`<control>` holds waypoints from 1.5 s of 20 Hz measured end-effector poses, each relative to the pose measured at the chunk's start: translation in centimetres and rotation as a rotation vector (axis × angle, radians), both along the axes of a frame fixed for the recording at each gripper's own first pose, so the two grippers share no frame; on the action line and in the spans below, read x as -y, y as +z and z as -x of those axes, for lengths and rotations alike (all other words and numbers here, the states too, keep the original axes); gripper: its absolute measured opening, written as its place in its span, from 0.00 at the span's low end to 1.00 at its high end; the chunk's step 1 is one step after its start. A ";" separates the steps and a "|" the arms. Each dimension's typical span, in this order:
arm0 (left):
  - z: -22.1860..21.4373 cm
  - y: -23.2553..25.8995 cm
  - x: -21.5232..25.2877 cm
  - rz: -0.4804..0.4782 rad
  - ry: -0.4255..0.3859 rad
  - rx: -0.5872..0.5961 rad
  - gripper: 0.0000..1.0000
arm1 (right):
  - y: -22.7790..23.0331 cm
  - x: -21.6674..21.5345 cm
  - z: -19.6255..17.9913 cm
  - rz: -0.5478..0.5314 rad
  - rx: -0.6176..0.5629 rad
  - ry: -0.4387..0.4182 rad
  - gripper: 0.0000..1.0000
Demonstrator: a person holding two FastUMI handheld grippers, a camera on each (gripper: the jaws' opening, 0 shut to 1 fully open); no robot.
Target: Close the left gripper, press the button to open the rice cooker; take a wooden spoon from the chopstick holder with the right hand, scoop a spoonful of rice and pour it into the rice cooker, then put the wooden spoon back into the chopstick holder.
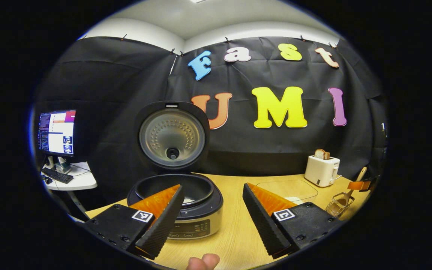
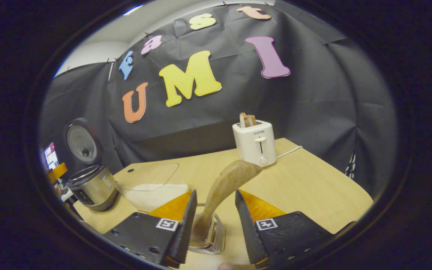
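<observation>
Between the right gripper's spread fingers, the wooden spoon stands in its holder; left gripper gapes before the open rice cooker.

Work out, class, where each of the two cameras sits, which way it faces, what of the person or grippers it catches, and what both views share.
Left gripper view: rides the left gripper, facing the open rice cooker; its open fingers and a fingertip show.
Right gripper view: rides the right gripper, looking down at the wooden spoon in the chopstick holder, between its open fingers.
Shared: rice cooker, toaster, spoon, table.
</observation>
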State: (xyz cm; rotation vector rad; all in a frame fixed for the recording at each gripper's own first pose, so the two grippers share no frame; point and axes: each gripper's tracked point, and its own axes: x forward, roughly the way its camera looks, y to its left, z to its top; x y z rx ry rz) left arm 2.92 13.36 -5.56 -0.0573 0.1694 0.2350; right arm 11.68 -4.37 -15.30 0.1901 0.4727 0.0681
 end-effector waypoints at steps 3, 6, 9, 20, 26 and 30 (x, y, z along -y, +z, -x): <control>0.2 0.1 0.1 0.011 -0.013 -0.001 1.00 | 0.0 -0.4 -0.2 -0.045 -0.010 -0.003 0.26; 0.3 0.1 0.1 0.016 -0.017 0.001 1.00 | 0.1 -1.2 -0.2 -0.091 -0.014 0.003 0.11; 0.3 0.4 -0.1 0.006 -0.018 0.007 1.00 | 1.0 -1.9 0.1 -0.081 -0.001 0.011 0.01; 1.2 1.3 -0.5 -0.066 -0.014 0.020 1.00 | 9.4 -2.8 -1.8 0.026 0.149 0.022 0.01; 2.0 2.2 -1.9 -0.075 0.015 0.022 1.00 | 13.5 -9.9 -6.2 0.032 0.204 0.134 0.01; 2.8 2.7 -3.8 -0.076 0.051 0.031 1.00 | 12.8 -15.6 -9.7 0.051 0.187 0.201 0.01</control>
